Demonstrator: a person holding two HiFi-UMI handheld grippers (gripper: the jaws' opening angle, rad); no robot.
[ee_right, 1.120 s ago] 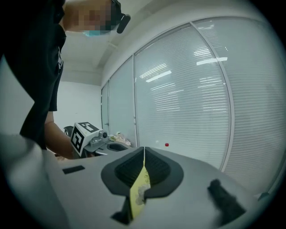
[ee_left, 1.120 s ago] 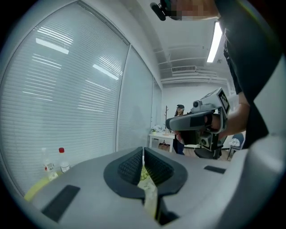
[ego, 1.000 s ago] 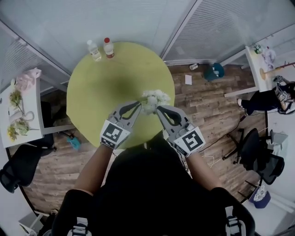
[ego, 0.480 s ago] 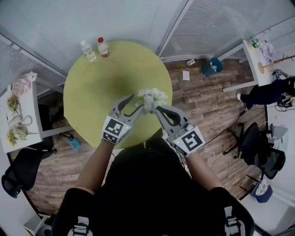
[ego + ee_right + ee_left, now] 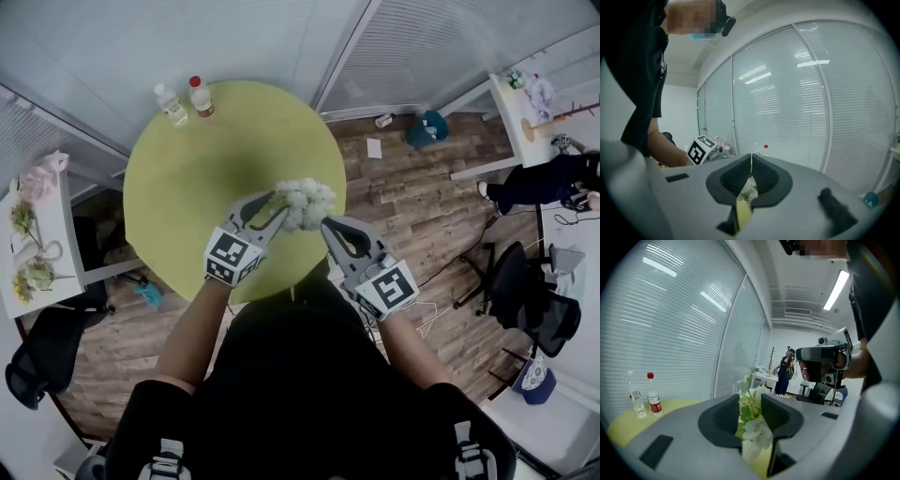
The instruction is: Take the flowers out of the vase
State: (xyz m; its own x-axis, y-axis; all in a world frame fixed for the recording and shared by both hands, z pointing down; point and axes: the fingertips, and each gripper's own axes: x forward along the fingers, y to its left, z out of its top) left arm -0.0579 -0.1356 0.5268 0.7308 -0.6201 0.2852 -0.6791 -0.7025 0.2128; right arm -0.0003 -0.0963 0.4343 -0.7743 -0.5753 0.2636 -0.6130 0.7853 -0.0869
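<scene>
White flowers (image 5: 305, 201) stand upright between my left gripper's (image 5: 750, 404) closing jaws, nearer than the right gripper (image 5: 751, 159), which hangs just beside them, jaws pressed together.

So it's a round yellow-green table (image 5: 206, 178) sitting on a wood-plank floor (image 5: 403, 206). There's not much on it. Two small plastic bottles stand upright right next to each other at the far edge, a clear-capped one (image 5: 169, 104) on the left and a red-capped one with a red label (image 5: 200, 97) on the right. Well apart from those, over by the near right edge, is a bunch of white flowers (image 5: 305, 202) with green leaves. From above, the blooms cover whatever they're standing in. The rest of the tabletop is just plain yellow-green.
</scene>
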